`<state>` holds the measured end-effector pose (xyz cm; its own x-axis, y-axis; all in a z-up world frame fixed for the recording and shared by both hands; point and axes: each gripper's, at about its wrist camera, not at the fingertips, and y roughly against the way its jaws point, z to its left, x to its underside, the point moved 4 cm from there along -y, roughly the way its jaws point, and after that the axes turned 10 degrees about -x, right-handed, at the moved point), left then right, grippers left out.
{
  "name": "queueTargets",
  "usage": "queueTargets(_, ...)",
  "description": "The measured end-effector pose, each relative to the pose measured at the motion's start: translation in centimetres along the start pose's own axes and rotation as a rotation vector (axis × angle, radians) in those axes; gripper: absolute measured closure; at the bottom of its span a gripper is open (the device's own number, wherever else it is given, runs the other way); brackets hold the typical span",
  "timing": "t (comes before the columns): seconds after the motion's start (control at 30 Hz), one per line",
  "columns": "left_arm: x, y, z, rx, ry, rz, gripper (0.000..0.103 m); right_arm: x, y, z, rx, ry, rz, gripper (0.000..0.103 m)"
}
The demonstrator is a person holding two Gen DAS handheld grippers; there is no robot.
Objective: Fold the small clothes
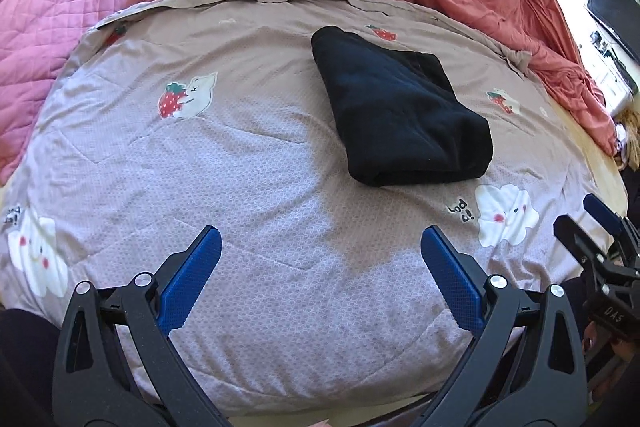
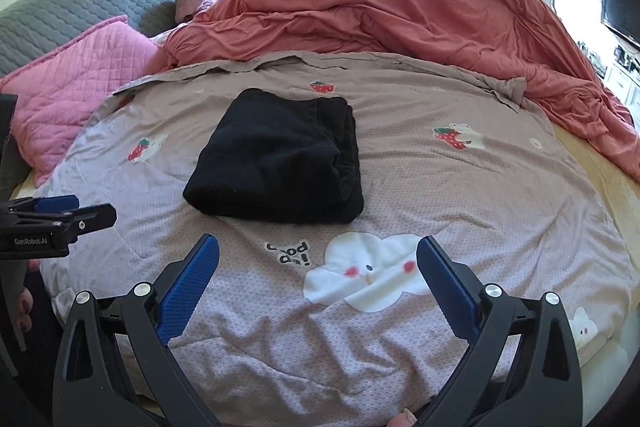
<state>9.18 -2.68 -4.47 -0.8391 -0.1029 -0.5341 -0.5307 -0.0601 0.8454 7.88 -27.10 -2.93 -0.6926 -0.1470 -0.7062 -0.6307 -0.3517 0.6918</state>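
Note:
A black garment (image 1: 400, 111) lies folded into a compact bundle on the grey-lilac printed blanket (image 1: 248, 163). It also shows in the right wrist view (image 2: 276, 159). My left gripper (image 1: 320, 239) is open and empty, held above the blanket in front of the bundle. My right gripper (image 2: 318, 247) is open and empty, also in front of the bundle and apart from it. The right gripper shows at the right edge of the left wrist view (image 1: 600, 223). The left gripper shows at the left edge of the right wrist view (image 2: 60, 215).
A rumpled coral duvet (image 2: 400, 11) is heaped behind the blanket. A pink quilted pillow (image 2: 76, 83) lies at the left, with a grey quilted headboard (image 2: 80, 3) behind. A dark screen (image 2: 620, 11) and shelves stand at the right. Bare yellow mattress (image 2: 592, 163) shows at the right.

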Motion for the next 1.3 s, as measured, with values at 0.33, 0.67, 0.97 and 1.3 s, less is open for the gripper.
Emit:
queueTargets(0.33,0.20,-0.36,0.12,-0.001,0.012,0.007,0.009,0.10,-0.21,-0.36,0.010,-0.001,0.009,0.004)
queueTargets(0.67,0.16,-0.42,0.41,-0.012,0.010,0.017,0.009,0.08,-0.16,-0.39,0.016,0.006,0.007,0.004)
queueTargets(0.97,-0.02,-0.12,0.23,-0.027,-0.010,-0.004,0.009,0.16,-0.23,-0.53,0.024,0.007,0.011,0.004)
queueTargets(1.3,-0.02,-0.02,-0.17,-0.029,-0.023,-0.004,0.009,0.39,-0.33,-0.82,0.038,0.001,0.019,0.004)
